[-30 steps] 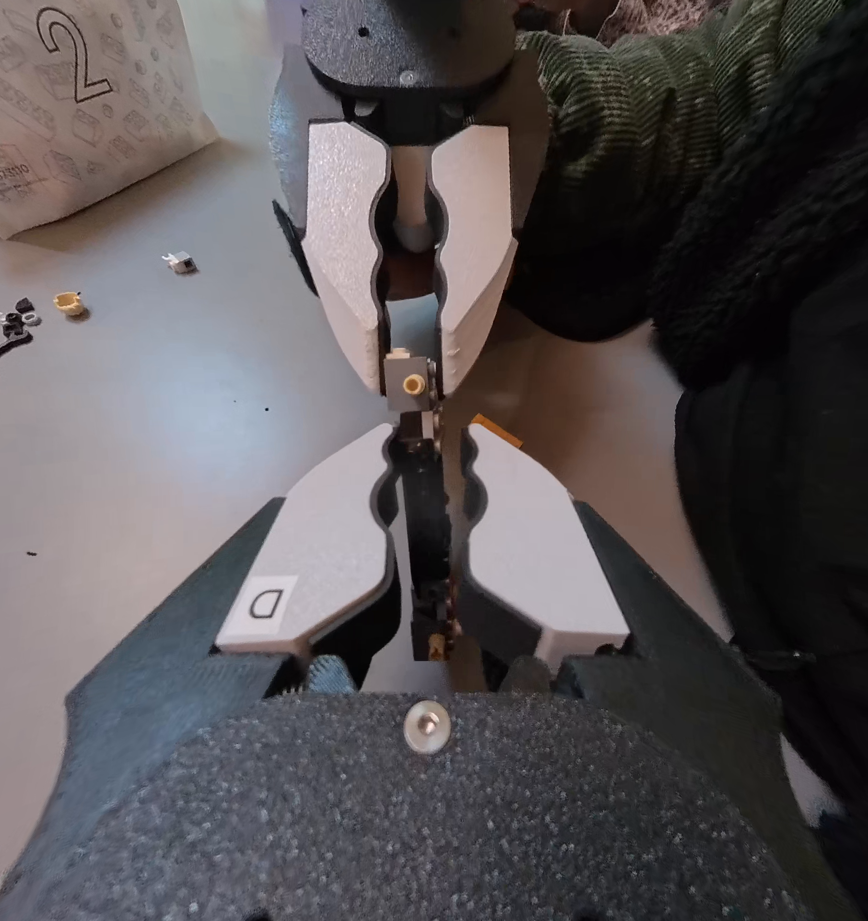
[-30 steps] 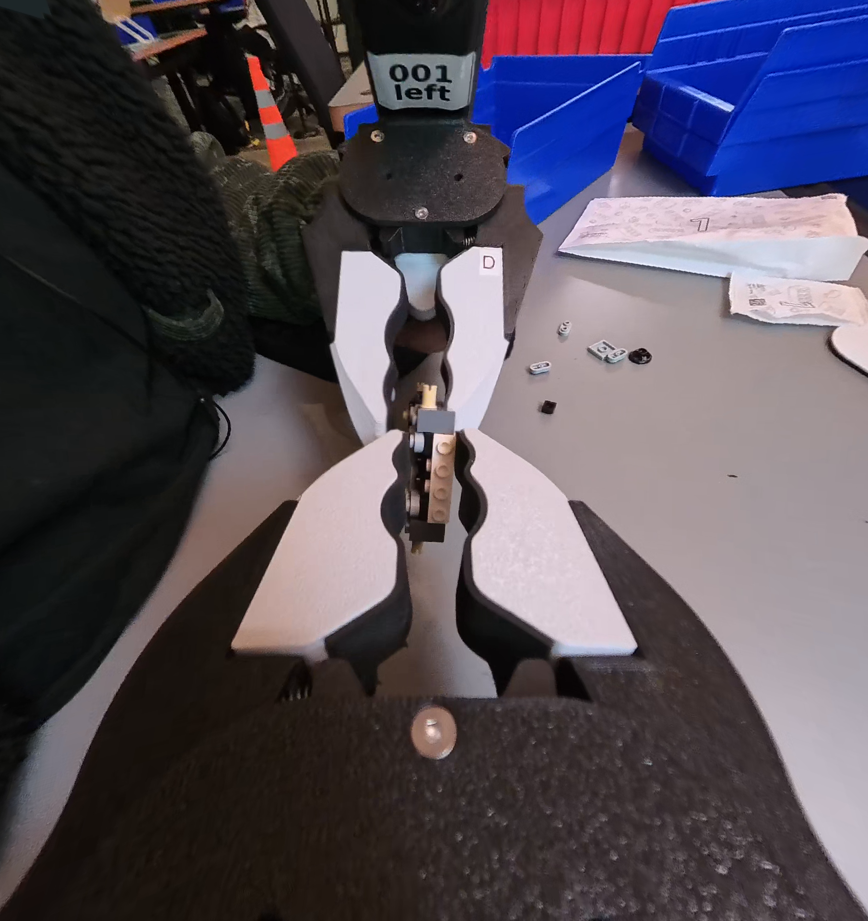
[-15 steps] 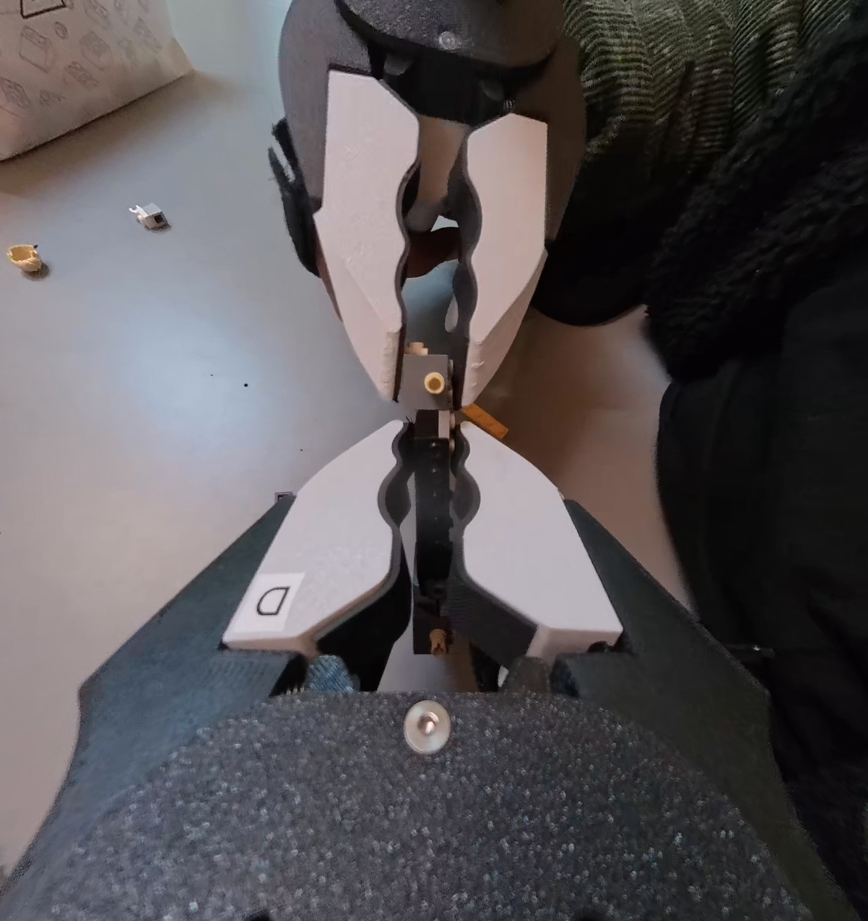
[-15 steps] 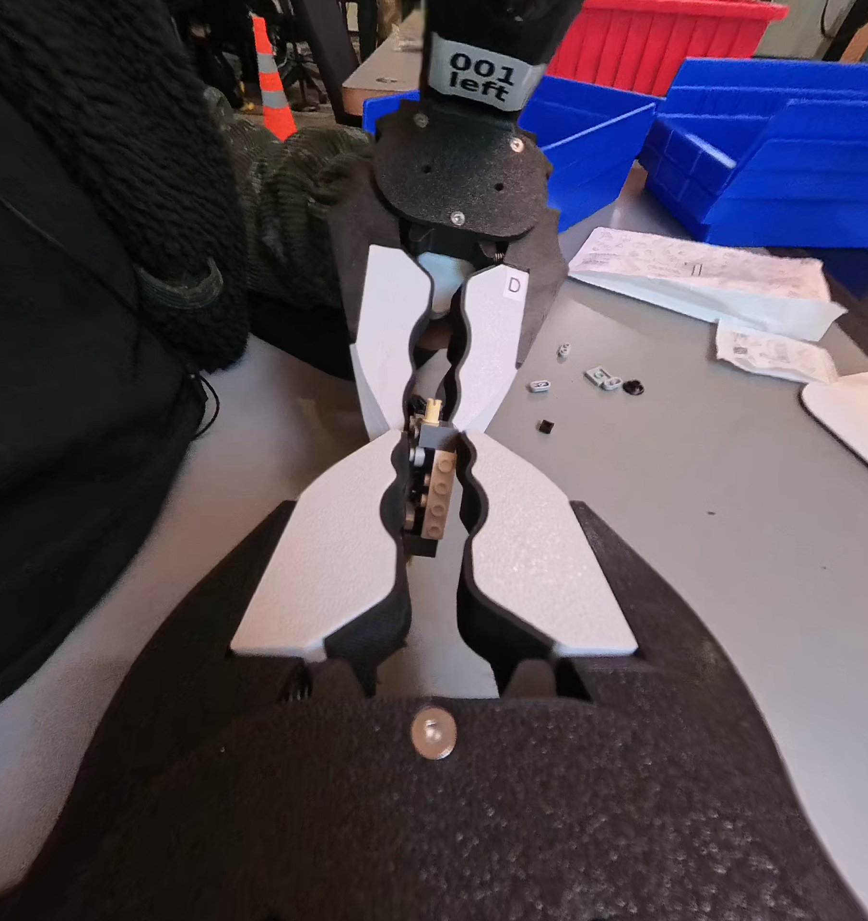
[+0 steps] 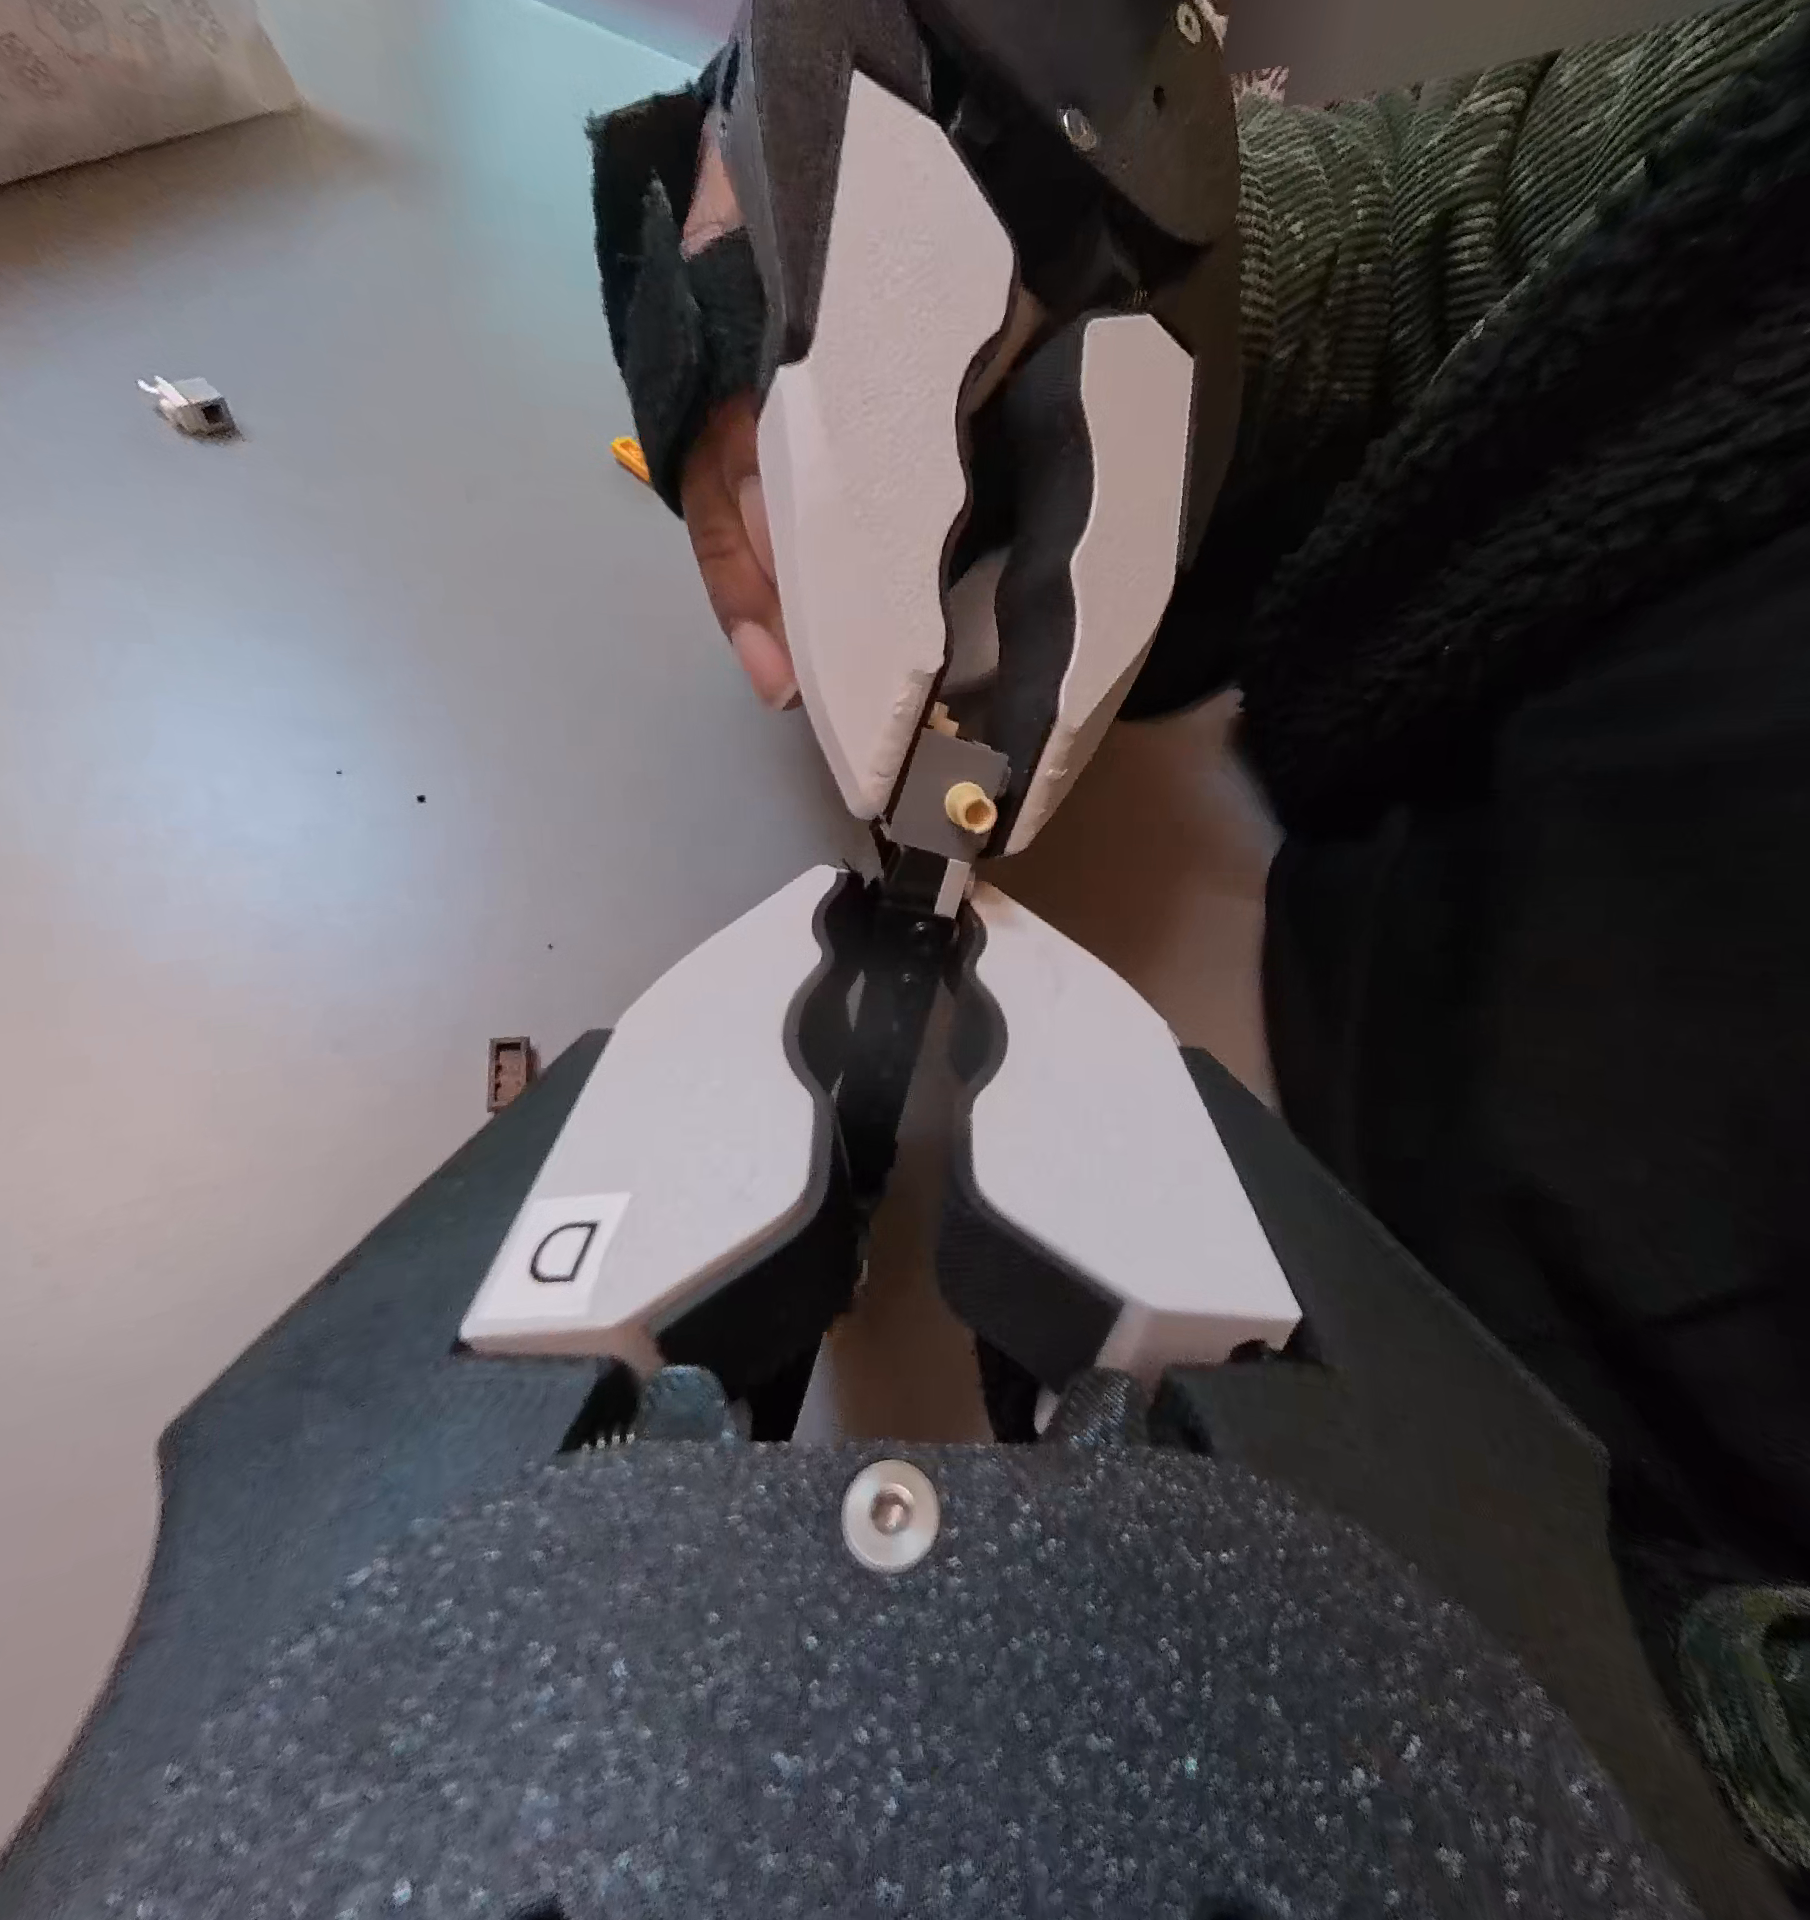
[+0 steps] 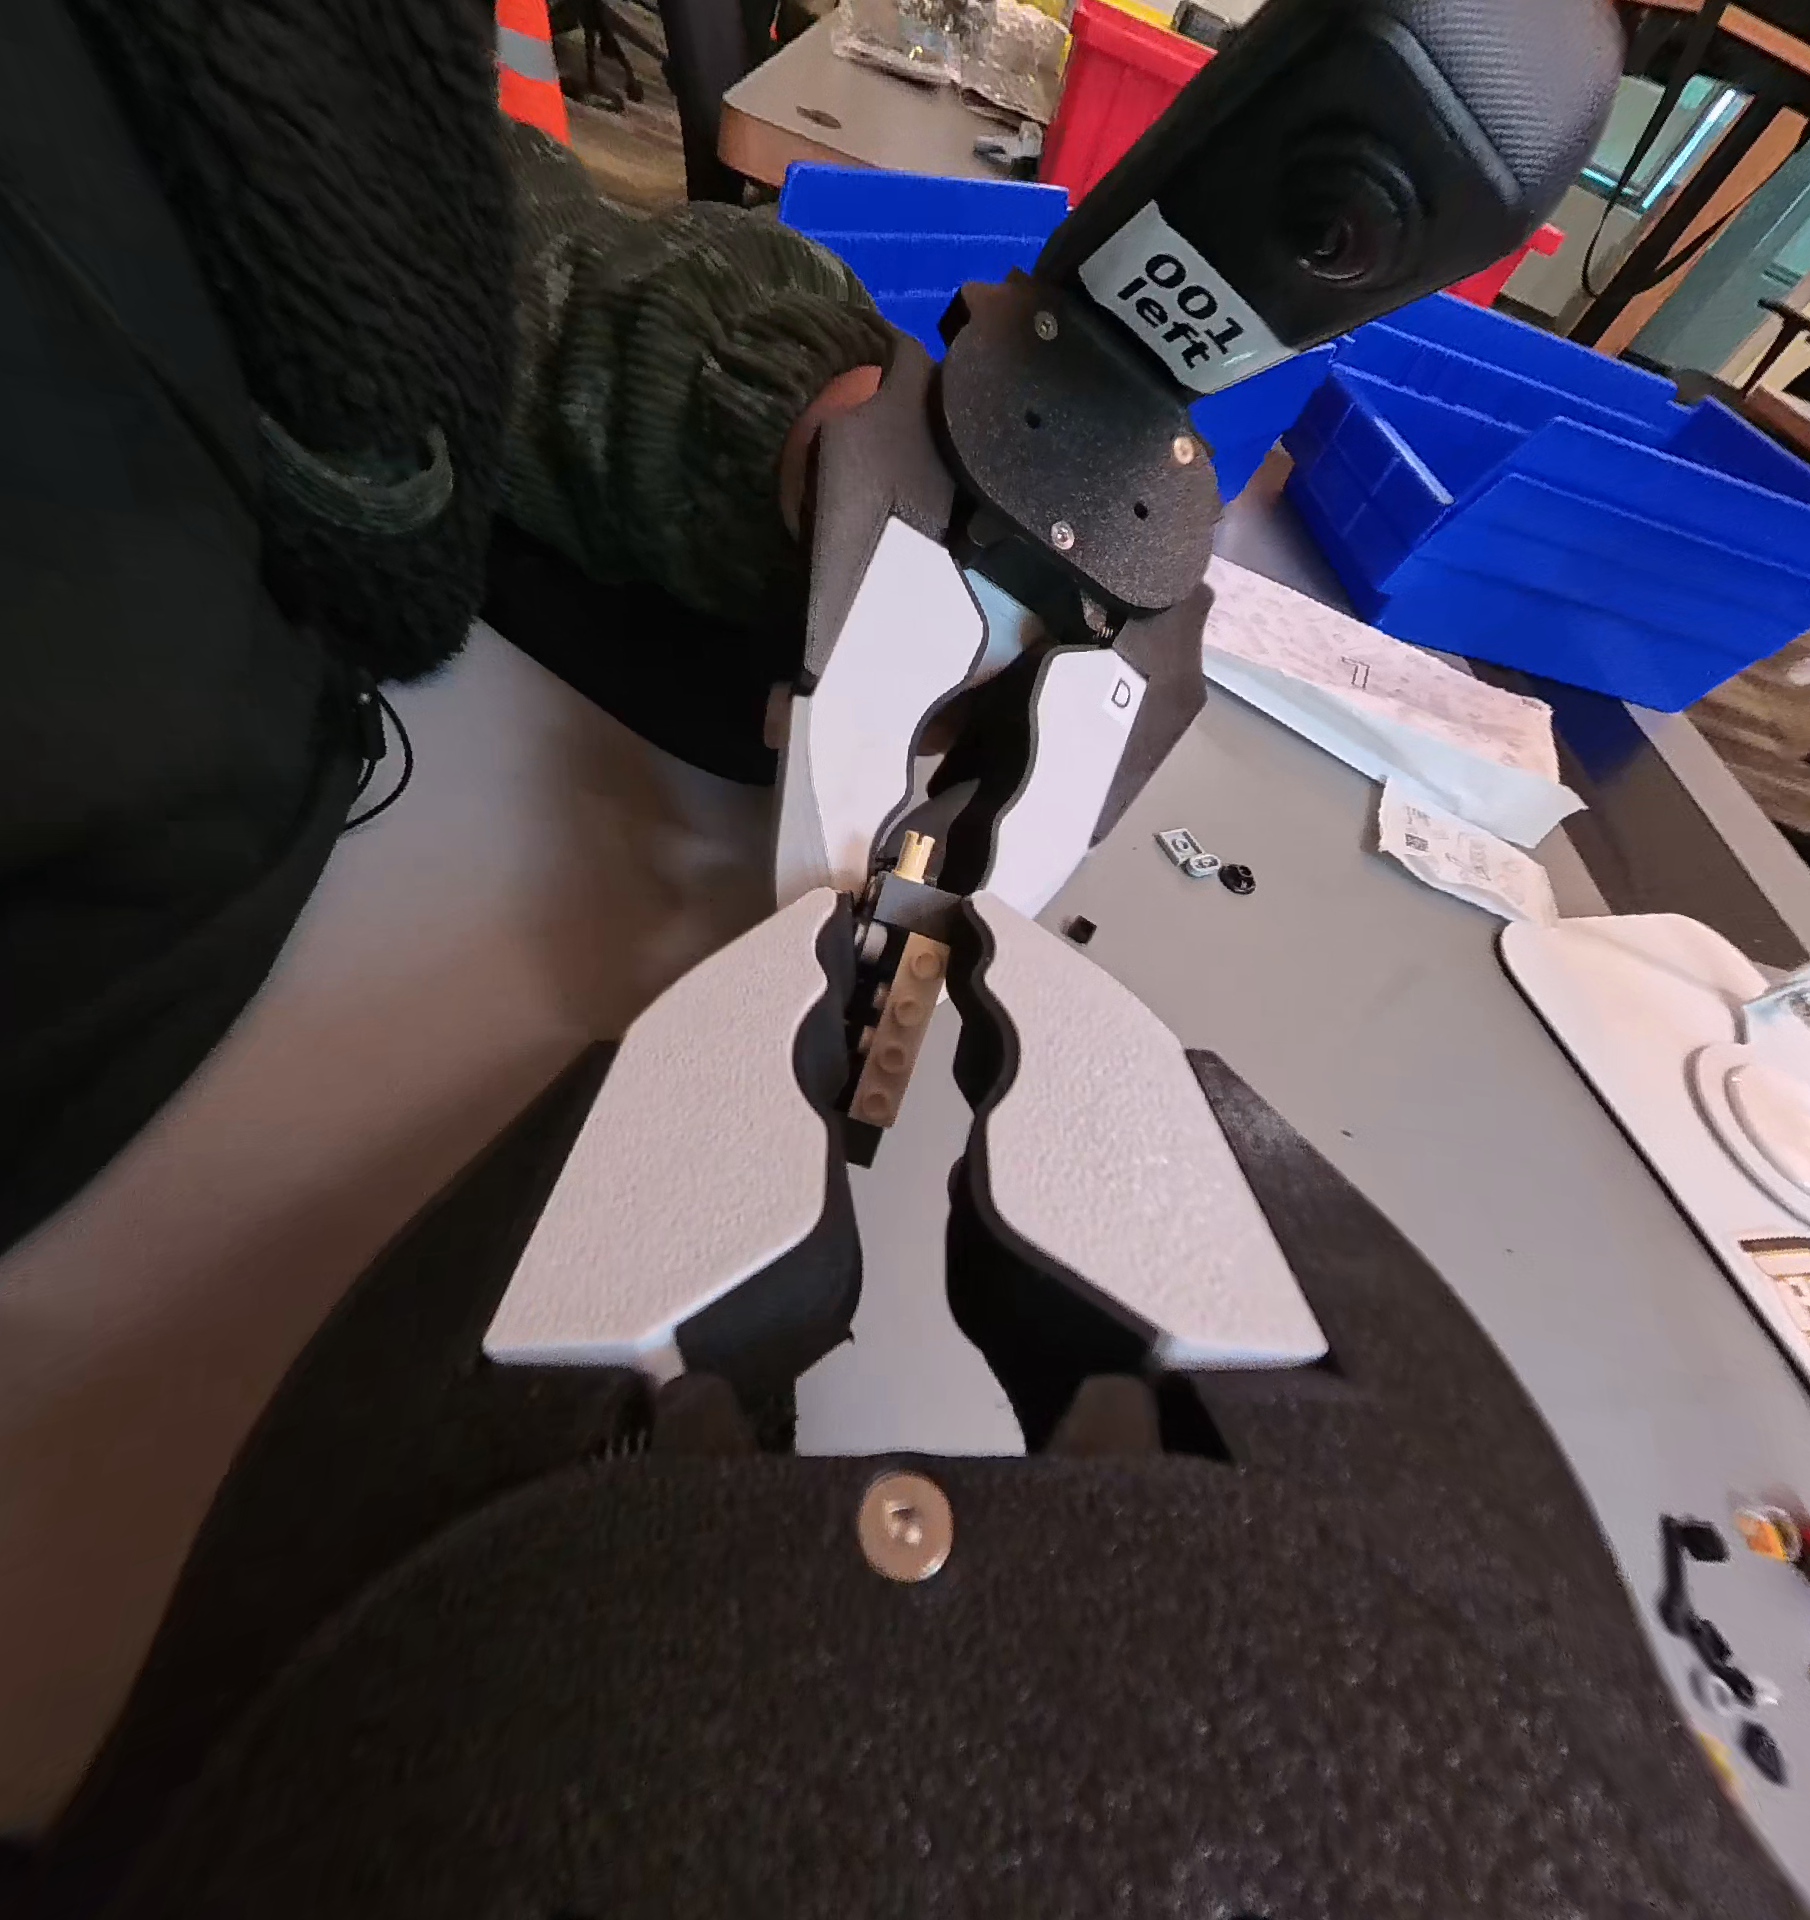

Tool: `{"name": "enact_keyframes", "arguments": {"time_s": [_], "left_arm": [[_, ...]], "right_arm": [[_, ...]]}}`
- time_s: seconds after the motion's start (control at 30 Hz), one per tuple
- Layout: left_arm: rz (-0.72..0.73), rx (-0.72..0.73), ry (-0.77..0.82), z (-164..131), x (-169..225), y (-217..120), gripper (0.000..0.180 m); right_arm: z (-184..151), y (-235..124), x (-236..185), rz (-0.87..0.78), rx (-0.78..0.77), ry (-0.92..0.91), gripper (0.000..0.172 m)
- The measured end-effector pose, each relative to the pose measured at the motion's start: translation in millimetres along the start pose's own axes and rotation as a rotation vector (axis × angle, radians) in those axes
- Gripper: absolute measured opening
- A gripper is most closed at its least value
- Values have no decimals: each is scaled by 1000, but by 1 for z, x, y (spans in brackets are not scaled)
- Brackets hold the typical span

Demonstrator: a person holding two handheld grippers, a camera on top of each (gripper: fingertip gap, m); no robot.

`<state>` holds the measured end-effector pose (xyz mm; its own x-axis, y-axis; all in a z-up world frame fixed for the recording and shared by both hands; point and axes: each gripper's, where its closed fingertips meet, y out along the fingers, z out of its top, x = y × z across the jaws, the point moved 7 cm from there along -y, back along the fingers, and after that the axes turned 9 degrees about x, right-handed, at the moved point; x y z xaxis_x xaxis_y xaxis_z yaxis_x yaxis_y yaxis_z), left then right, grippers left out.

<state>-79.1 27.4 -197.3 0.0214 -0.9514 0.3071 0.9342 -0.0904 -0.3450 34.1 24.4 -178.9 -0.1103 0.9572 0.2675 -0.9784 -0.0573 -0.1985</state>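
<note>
The left gripper (image 5: 906, 894) has its jaws closed on a black brick strip (image 5: 885, 1039). Tip to tip with it, the right gripper (image 6: 906, 914) has its jaws clamped on a grey brick with a tan pin (image 5: 948, 795) joined to a tan studded plate (image 6: 896, 1039), above the grey table (image 5: 257, 727).

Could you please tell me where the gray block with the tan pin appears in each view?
Left wrist view: gray block just above centre, between the right gripper's tips.
Right wrist view: just above centre, at the near fingertips.
Shared landmark: left gripper's white sticker.
</note>
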Motion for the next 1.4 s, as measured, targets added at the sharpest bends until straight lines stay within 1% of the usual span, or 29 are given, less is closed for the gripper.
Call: {"name": "enact_keyframes", "arguments": {"time_s": [0.13,0.17,0.2,0.23,0.27,0.3,0.37,0.4,0.47,0.57,0.67,0.8,0.9,1.0,1.2,1.4], "left_arm": [[73,-1,115,4,4,2,17],[128,16,213,8,6,1,17],[211,54,385,13,9,-1,16],[294,72,580,17,14,-4,15],[376,77,738,20,18,-5,15],[439,90,831,21,20,-6,14],[494,88,888,20,20,-6,14],[523,76,921,20,19,-6,14],[581,48,982,20,17,-7,14],[629,10,1046,19,17,-7,14],[647,-46,1088,16,16,-4,14],[631,-100,1125,13,18,1,14],[619,-128,1129,11,20,4,14],[612,-117,1082,13,20,2,14],[628,-156,1061,12,17,0,15],[598,-149,1016,10,16,1,14]], "right_arm": [[4,-3,-4,-21,-25,-96,18],[7,-4,-4,-48,-22,-152,17],[12,-6,-4,-89,-7,-224,17],[18,-7,-4,-126,0,-292,16],[22,-7,-4,-162,-7,-346,17],[24,-8,-5,-195,-14,-397,18],[25,-10,-5,-240,-27,-480,19],[25,-11,-4,-250,-34,-494,19],[26,-15,-2,-254,-18,-470,19],[24,-20,2,-256,-19,-450,22],[22,-17,-1,-230,-39,-463,22],[15,-6,-5,-207,-103,-507,23],[11,-2,-7,-192,-137,-517,18],[12,-4,-2,-181,-93,-382,18],[0,-5,14,-97,76,113,18],[-6,-5,22,12,153,458,19]]}}
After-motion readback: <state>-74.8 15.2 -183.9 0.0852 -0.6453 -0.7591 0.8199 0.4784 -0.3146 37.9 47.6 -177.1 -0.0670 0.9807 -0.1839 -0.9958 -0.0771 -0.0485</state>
